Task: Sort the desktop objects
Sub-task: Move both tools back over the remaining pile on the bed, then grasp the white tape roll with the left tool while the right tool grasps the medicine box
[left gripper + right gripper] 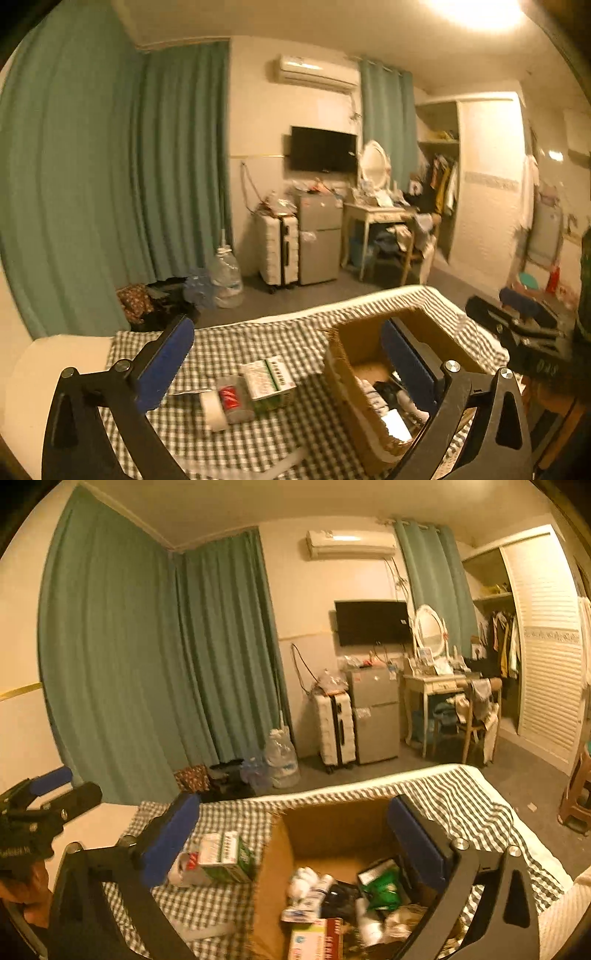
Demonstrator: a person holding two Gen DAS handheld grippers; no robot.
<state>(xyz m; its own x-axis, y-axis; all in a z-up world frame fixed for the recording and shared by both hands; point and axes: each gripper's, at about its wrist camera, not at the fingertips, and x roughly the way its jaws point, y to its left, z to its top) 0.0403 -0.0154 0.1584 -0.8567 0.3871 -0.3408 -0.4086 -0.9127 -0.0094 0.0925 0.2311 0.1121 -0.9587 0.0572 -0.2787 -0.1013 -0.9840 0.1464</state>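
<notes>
Both claws, left claw (284,354) and right claw (295,834), wide open, empty, above seemingly full cardboard box (332,830)

Left claw (288,363) agape, right claw (295,840) agape, both empty

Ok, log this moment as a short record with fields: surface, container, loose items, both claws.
surface: checked cloth
container: open cardboard box, filled with mixed small items
loose items: green carton, red-label roll and white tape roll, left of the box
left claw: open, empty, above the cloth
right claw: open, empty, over the box
</notes>
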